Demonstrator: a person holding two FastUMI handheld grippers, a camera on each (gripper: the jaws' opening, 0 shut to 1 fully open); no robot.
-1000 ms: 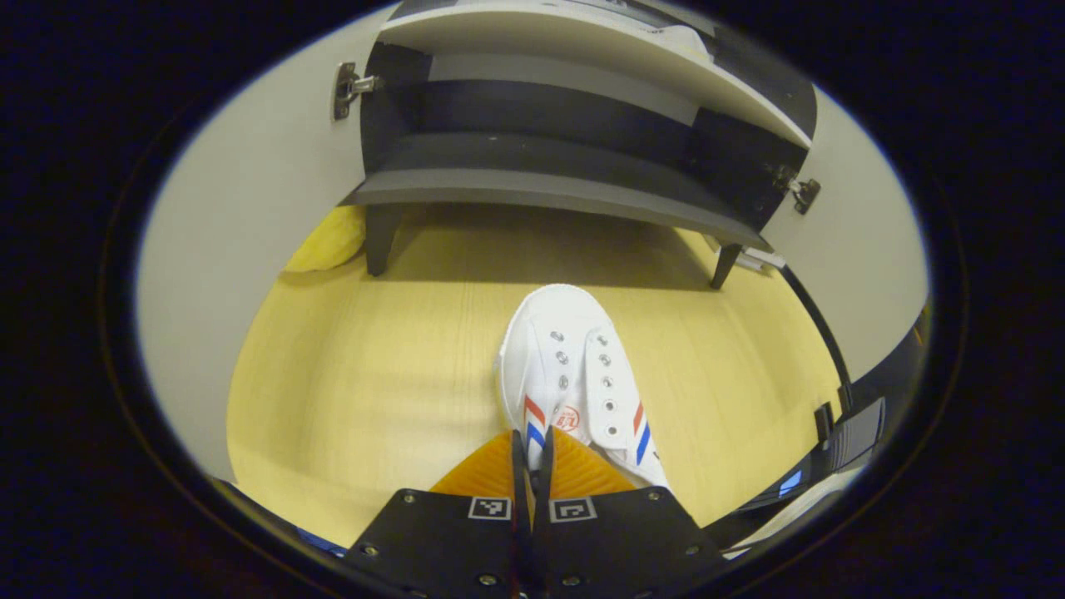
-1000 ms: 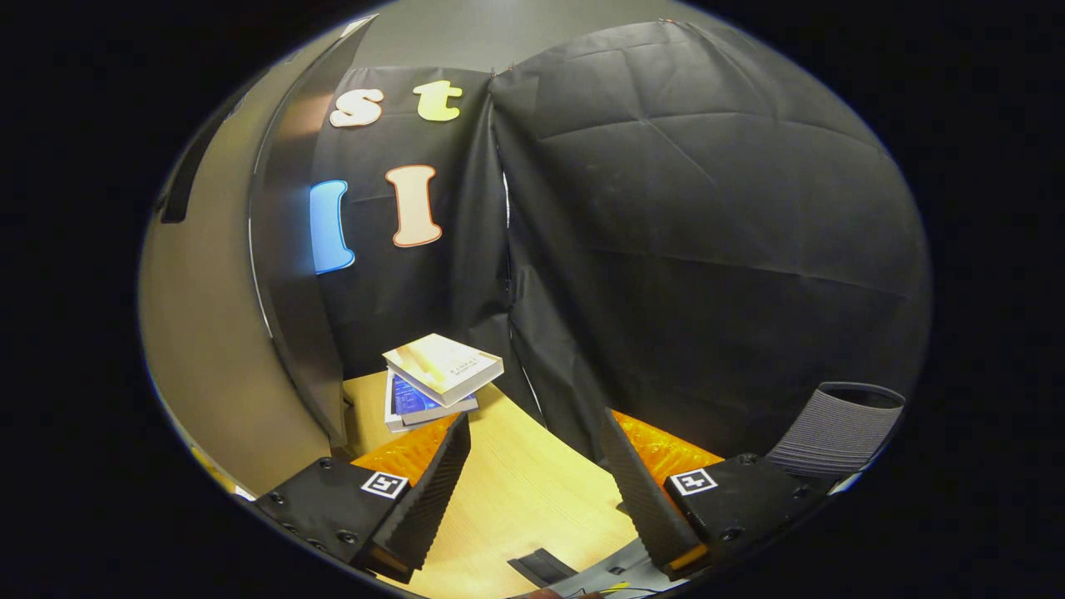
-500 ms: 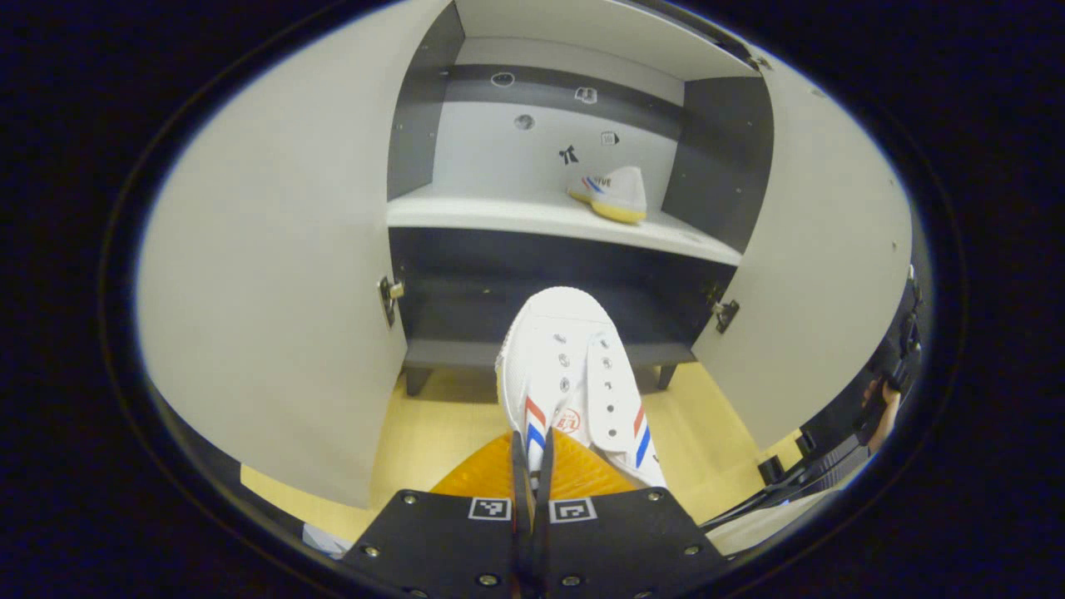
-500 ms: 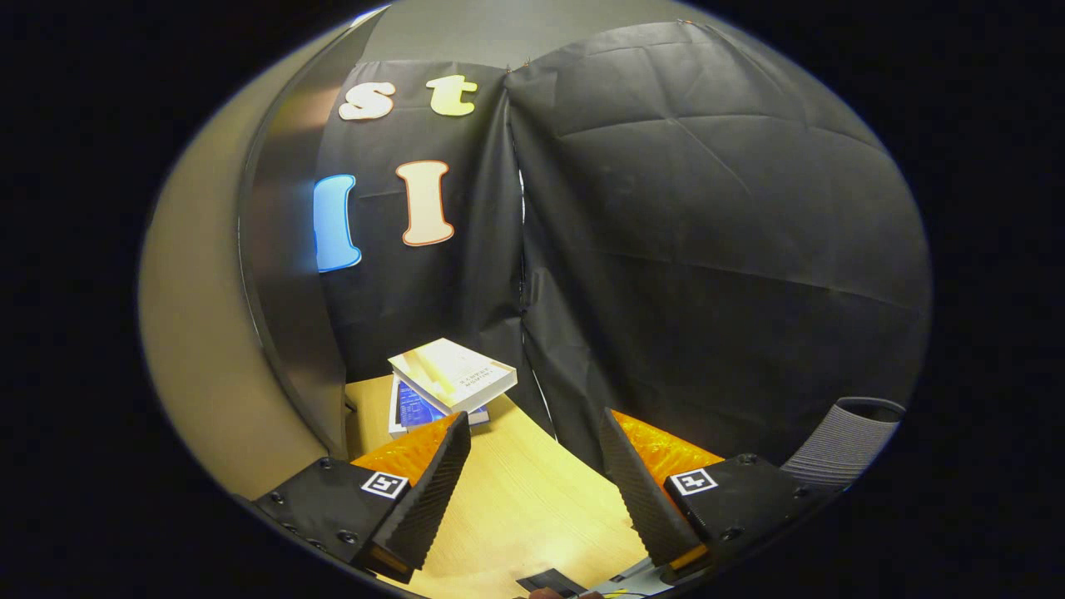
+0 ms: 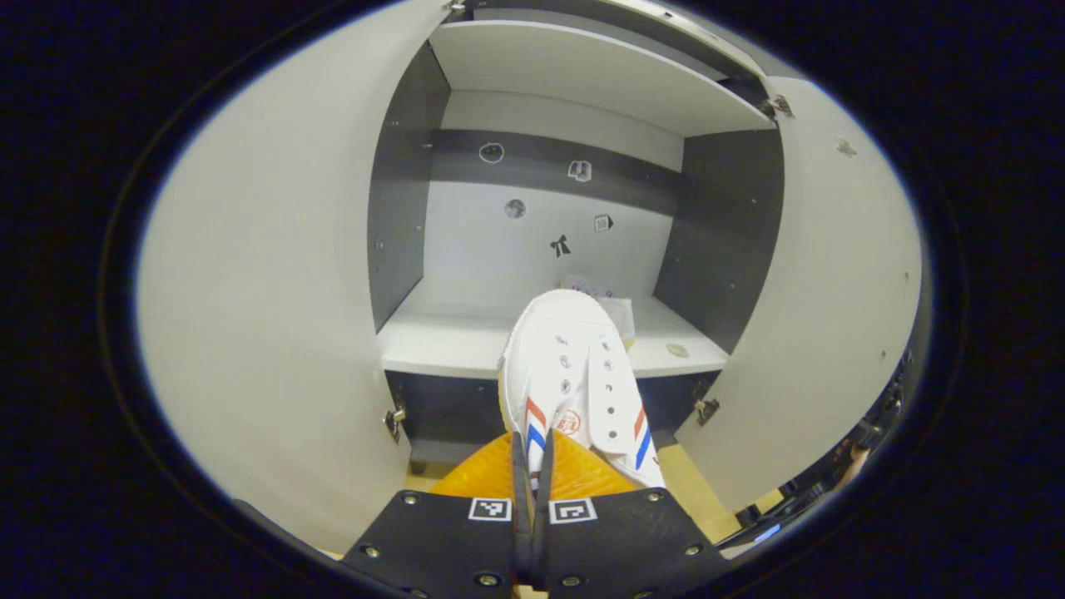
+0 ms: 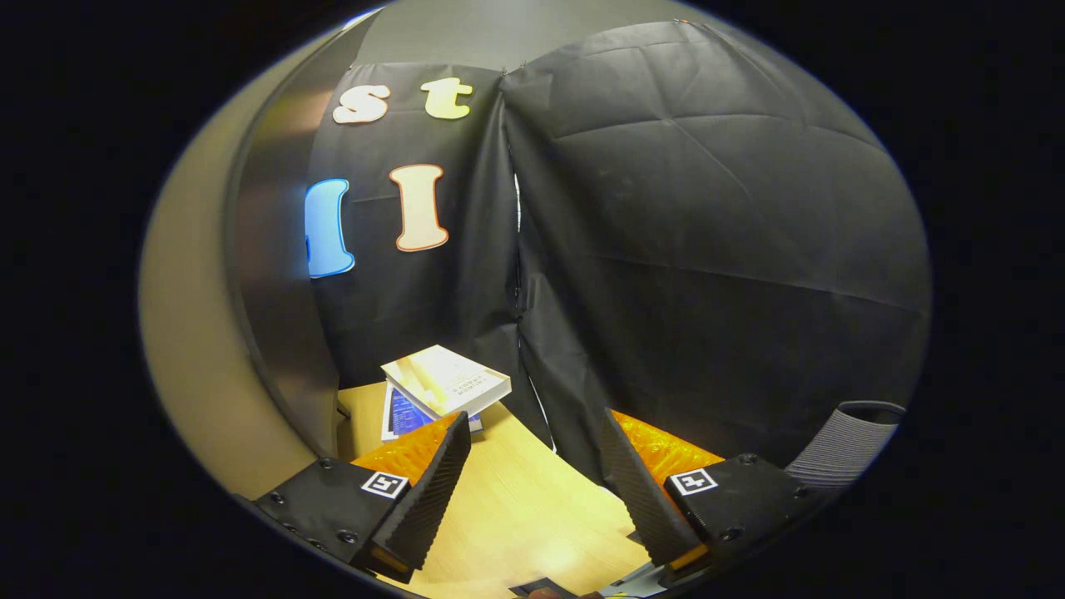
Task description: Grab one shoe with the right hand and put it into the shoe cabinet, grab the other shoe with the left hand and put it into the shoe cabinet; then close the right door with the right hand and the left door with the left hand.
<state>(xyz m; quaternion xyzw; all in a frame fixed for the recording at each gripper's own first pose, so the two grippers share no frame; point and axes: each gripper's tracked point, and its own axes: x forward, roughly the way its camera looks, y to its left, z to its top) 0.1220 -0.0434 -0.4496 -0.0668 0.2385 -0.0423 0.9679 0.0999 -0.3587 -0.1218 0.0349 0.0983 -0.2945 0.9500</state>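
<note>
Now left gripper (image 5: pixel 531 466) jaws clamp the shoe (image 5: pixel 574 383); right gripper (image 6: pixel 532 474) jaws apart.

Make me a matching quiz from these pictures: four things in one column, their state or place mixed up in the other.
1. shoe
2. right gripper
3. books
4. cabinet doors

a. stacked by the booth wall
b. swung open
c. open, holding nothing
d. held in the left gripper, toe toward the shelf

Pairs: 1-d, 2-c, 3-a, 4-b
</note>
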